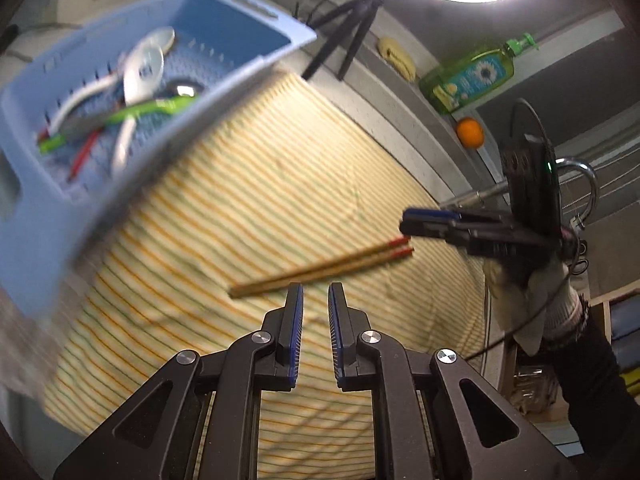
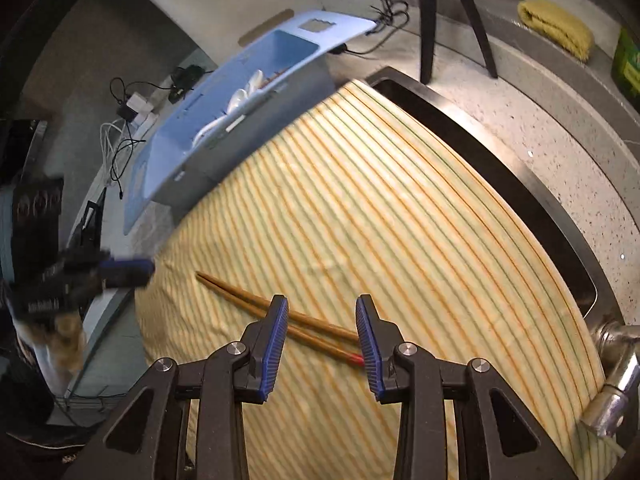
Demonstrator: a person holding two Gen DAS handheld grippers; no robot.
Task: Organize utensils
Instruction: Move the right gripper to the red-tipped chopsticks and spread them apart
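Note:
A pair of wooden chopsticks (image 1: 320, 270) with red tips lies on a yellow striped cloth (image 1: 260, 200). In the right wrist view the chopsticks (image 2: 276, 308) lie between my right gripper's (image 2: 322, 312) open fingers, just below them. My left gripper (image 1: 316, 300) is empty with its jaws narrowly apart, hovering near the chopsticks' plain ends. It also shows in the right wrist view (image 2: 132, 272). The right gripper appears in the left wrist view (image 1: 412, 226) by the red tips. A blue basket (image 1: 240, 12) holds several spoons and coloured utensils (image 1: 140, 76).
The basket (image 2: 192, 152) stands at the cloth's (image 2: 380, 208) far left corner. A sink rim (image 2: 500, 168) and tap (image 2: 612, 380) lie to the right. A tripod (image 1: 352, 20), yellow sponge (image 1: 396, 56), green soap bottle (image 1: 472, 76) and orange (image 1: 470, 132) stand along the back.

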